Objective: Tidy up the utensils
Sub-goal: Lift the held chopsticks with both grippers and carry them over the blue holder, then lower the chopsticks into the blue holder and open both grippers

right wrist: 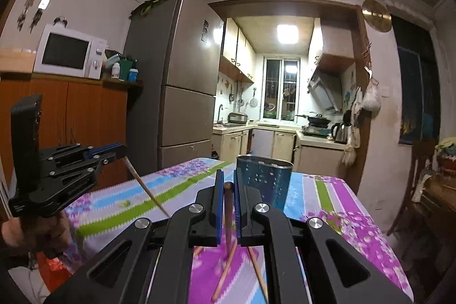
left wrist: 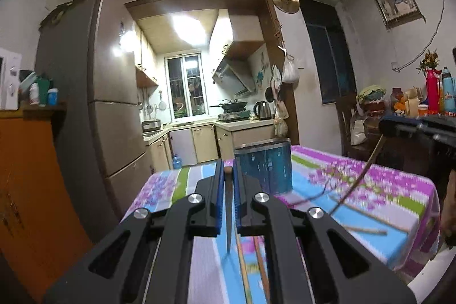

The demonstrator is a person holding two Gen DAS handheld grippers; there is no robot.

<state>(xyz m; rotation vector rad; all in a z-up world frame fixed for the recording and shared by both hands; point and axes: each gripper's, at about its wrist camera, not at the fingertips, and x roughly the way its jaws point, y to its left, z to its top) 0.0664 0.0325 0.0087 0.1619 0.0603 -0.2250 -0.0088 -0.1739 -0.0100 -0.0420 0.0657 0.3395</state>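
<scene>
Left wrist view
- Left tool (left wrist: pixel 227 175): its blue-padded jaws are pressed together on a chopstick (left wrist: pixel 228 215), which hangs point-down between them, its brown butt end showing just above the pads.
- Holder (left wrist: pixel 263 165): a blue speckled utensil holder stands upright on the desk (left wrist: pixel 399 218), just beyond the left tool and slightly to the right of it.
- Loose chopsticks (left wrist: pixel 367 231): several lie flat on the striped floral cloth, nearer the camera than the holder; some are to the right of it, two run under the tool.
- Right tool (left wrist: pixel 383 130): at the right edge, higher than the holder's rim and well to the right of it, pinching a thin dark stick (left wrist: pixel 356 184) that slants down toward the desk.

Right wrist view
- Right tool (right wrist: pixel 228 184): jaws drawn in tight on a brown chopstick (right wrist: pixel 228 215), held near upright with the tip down, the rounded end level with the pad tops.
- Holder (right wrist: pixel 263 181): upright on the desk (right wrist: pixel 356 232), directly beyond the right tool and a little to the right.
- Loose chopsticks (right wrist: pixel 225 272): lying crossed on the cloth under the tool, on the near side of the holder.
- Left tool (right wrist: pixel 121 151): well to the left of the holder, gripped in a hand (right wrist: pixel 34 232), clamped on a chopstick (right wrist: pixel 148 191) that angles down toward the cloth.
</scene>
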